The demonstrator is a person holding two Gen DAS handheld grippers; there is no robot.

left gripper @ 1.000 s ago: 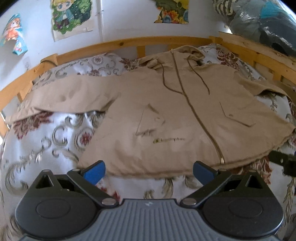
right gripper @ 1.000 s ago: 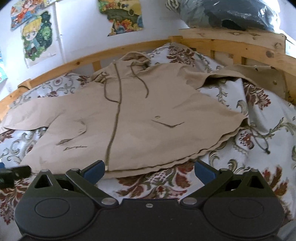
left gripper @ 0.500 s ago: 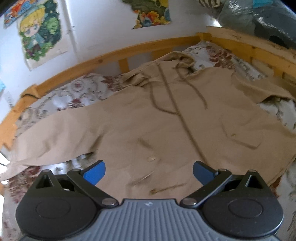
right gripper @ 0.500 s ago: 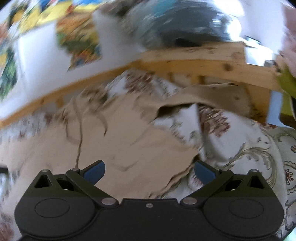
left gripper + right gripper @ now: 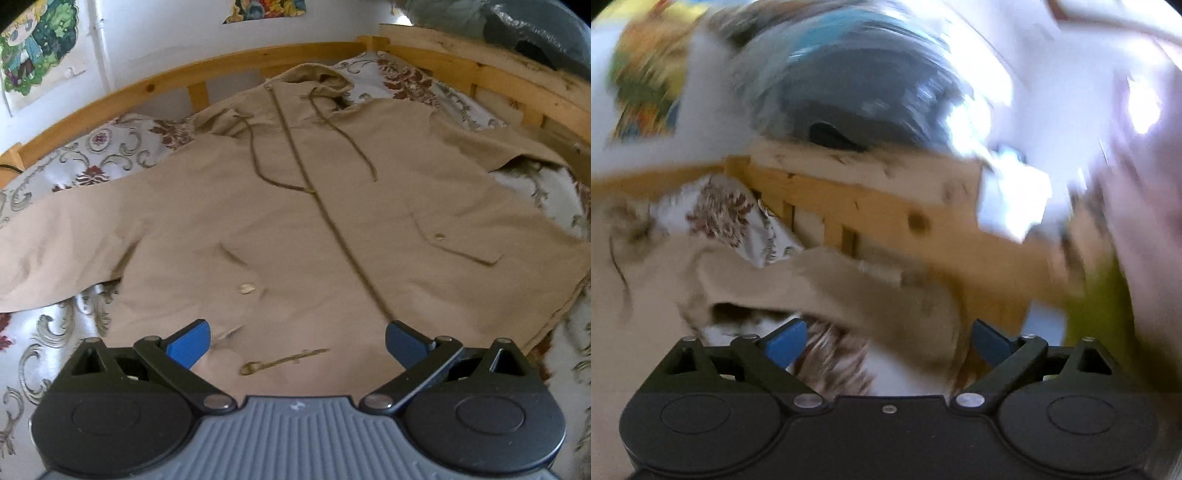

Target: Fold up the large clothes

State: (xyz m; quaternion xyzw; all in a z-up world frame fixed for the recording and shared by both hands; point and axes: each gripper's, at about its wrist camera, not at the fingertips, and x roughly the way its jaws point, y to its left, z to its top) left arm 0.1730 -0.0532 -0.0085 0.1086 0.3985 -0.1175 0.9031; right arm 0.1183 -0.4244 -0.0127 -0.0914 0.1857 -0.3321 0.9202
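Observation:
A large tan hooded jacket [image 5: 295,221] lies spread front-up on the bed, zipper down the middle, hood toward the headboard, sleeves out to both sides. My left gripper [image 5: 297,343] is open and empty, low over the jacket's lower front near the hem. The right wrist view is blurred. My right gripper [image 5: 888,341] is open and empty, just short of the jacket's right sleeve [image 5: 868,291], which lies by the wooden side rail.
A floral bedspread [image 5: 92,155] covers the bed. A wooden bed frame [image 5: 229,70] curves round the far and right sides [image 5: 886,206]. Bagged bundles [image 5: 864,92] sit on the rail at the right. Posters hang on the white wall [image 5: 37,44].
My left gripper has moved forward over the jacket's lower front. My right gripper has swung fast to the right, toward the right sleeve and the side rail.

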